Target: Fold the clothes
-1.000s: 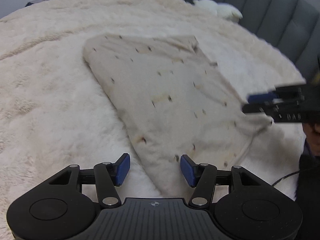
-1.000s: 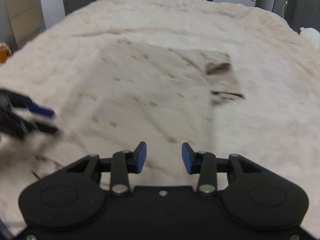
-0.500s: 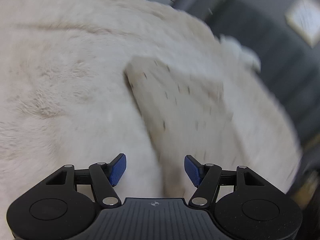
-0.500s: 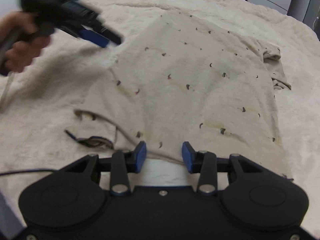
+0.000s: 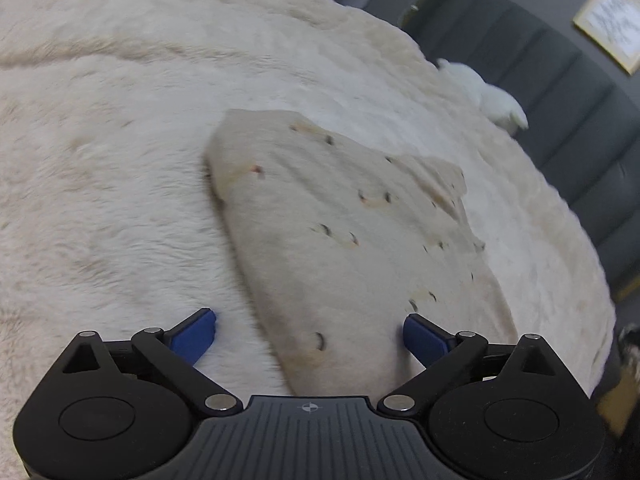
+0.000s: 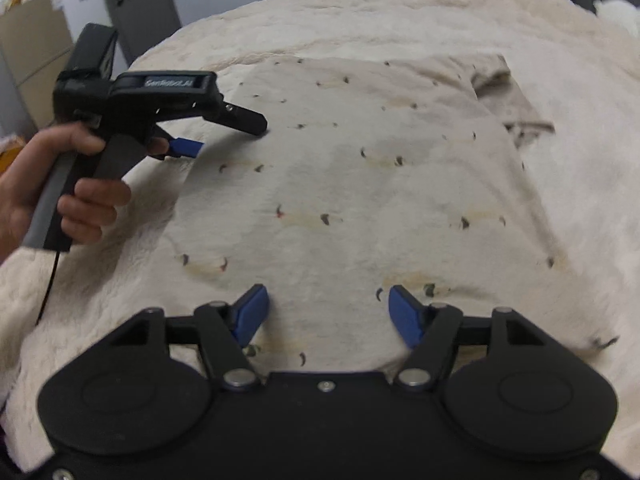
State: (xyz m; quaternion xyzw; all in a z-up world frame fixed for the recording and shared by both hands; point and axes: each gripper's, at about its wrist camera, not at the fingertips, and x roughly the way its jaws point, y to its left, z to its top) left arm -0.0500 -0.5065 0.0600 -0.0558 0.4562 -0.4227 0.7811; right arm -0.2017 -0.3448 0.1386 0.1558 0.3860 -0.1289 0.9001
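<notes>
A beige T-shirt [image 6: 360, 184] with small dark marks lies flat on a fluffy cream bedspread [image 6: 580, 80]; it also shows in the left wrist view [image 5: 348, 248]. One sleeve [image 6: 508, 100] is folded at the far right. My left gripper [image 5: 310, 332] is open, straddling the shirt's near left edge; it also shows in the right wrist view [image 6: 224, 136], held in a hand over the shirt's left side. My right gripper [image 6: 326, 312] is open and empty over the shirt's near edge.
A grey padded headboard [image 5: 560, 92] runs along the bed's far side, with a white plush item [image 5: 492, 96] against it. A cardboard box [image 6: 32, 56] and a grey door [image 6: 136, 4] stand beyond the bed. A cable [image 6: 50, 276] hangs from the left gripper's handle.
Both grippers have opened wider. The left gripper has come down over the shirt's left side. The right gripper has moved closer over the shirt's near edge.
</notes>
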